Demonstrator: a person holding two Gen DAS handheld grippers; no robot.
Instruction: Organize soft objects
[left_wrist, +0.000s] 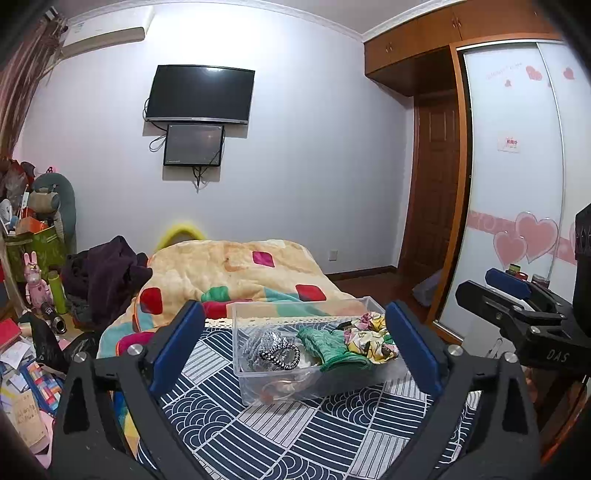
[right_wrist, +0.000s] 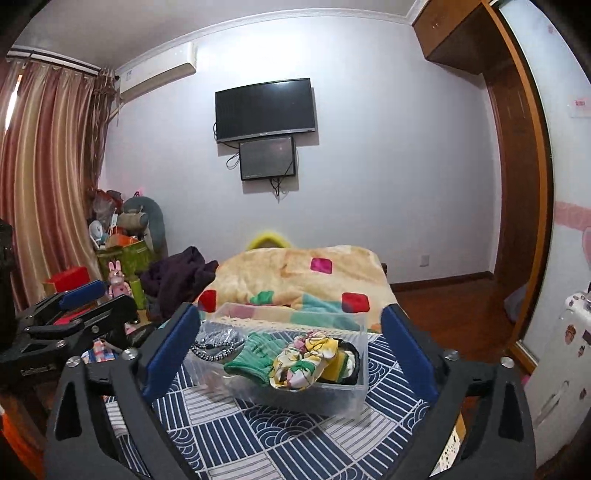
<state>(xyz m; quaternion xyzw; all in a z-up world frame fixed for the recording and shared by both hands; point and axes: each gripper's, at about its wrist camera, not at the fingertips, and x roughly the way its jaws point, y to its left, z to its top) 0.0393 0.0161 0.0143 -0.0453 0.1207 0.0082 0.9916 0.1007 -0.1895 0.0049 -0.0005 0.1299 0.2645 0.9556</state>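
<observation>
— Clear plastic box (left_wrist: 295, 354) at twelve o'clock on the patterned tabletop (left_wrist: 295, 435)?
— Yes; grey scrunchie (left_wrist: 264, 345), green cloth (left_wrist: 325, 347), floral scrunchie (left_wrist: 369, 336) inside. Left gripper (left_wrist: 295, 347) wide, empty; right gripper (right_wrist: 291, 354) likewise.

We look forward along each gripper's fingers from low over the patterned cloth (left_wrist: 295, 435), facing the wall-mounted TV (left_wrist: 199, 94). Our left view sits left of our right one; both share the clear bin (right_wrist: 332, 400), close ahead, and the blanket (right_wrist: 295, 273).
</observation>
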